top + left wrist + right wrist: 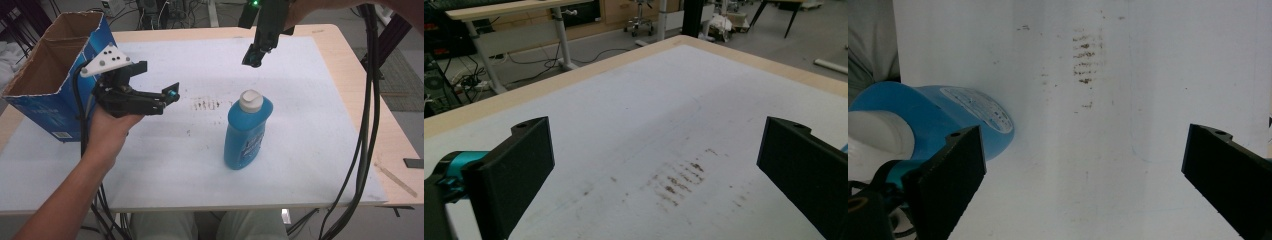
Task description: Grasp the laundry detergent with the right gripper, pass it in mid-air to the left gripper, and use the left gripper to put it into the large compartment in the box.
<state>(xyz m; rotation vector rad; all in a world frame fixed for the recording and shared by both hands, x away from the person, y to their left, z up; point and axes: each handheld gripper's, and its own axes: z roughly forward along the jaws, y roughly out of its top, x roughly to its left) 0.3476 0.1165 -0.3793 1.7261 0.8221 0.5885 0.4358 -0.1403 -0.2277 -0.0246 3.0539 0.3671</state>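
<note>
A: So where was the blue bottle (245, 134) at that moment?

B: In the high view it stood upright just right of the frame's centre, on the white mat (300, 150), with its white cap (250, 100) on top. Nothing touched it.

A: And the right gripper (252, 59)?

B: It hung near the top of the frame, above the bottle and a little to the right, pointing down. Its jaws were spread wide with nothing between them. In the right gripper view the bottle (943, 117) lay at the left edge, partly behind the left jaw, the cap (878, 137) at the lower left.

A: The left gripper (170, 96)?

B: Held in the person's hand (107, 127) at centre left of the high view, pointing toward the middle of the frame, well apart from the bottle. Its jaws were also released, wide apart and empty. The left gripper view showed bare mat between them and a patch of brown marks (679, 182) at lower centre.

A: Anything else on the table?

B: An open cardboard box (50, 75) with blue sides stood at the upper left, just behind the left gripper. The brown marks (206, 105) sat between that gripper and the bottle.
</note>
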